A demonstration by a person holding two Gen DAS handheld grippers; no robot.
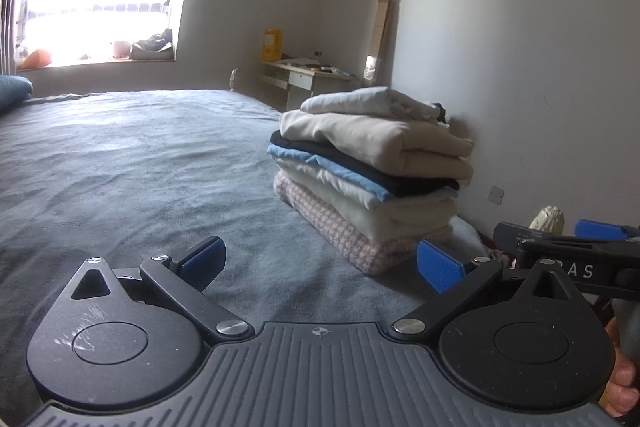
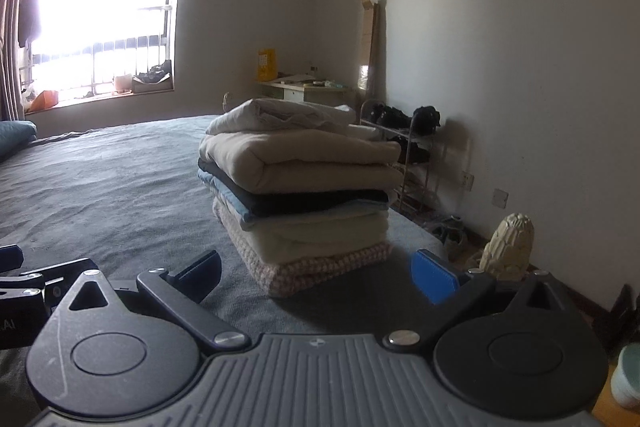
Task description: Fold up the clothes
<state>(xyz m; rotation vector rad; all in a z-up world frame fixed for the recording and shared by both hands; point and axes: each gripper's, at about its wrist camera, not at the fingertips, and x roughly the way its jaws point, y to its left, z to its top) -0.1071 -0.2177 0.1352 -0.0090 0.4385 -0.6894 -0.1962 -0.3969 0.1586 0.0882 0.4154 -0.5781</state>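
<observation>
Nearest you: left gripper (image 1: 320, 265) jaws spread wide, nothing between the blue pads, just grey bedsheet (image 1: 120, 167) under them. Right gripper (image 2: 316, 275) same story, fully apart and empty.

The folded stack (image 2: 300, 187) sits dead ahead of the right jaws, just beyond the tips; from the left jaws it's ahead and off toward the right-hand pad. Six-ish layers, pink knit at the bottom, white piece on top, edges roughly aligned. It's parked near the bed edge on the wall side, probably to keep the middle of the bed free as a folding surface.

No loose garment ahead of either pair of jaws. Window glare washes out the far end of the bed, so something could be there. Looks like you're done or between items: both grippers low and level, likely just resting.
</observation>
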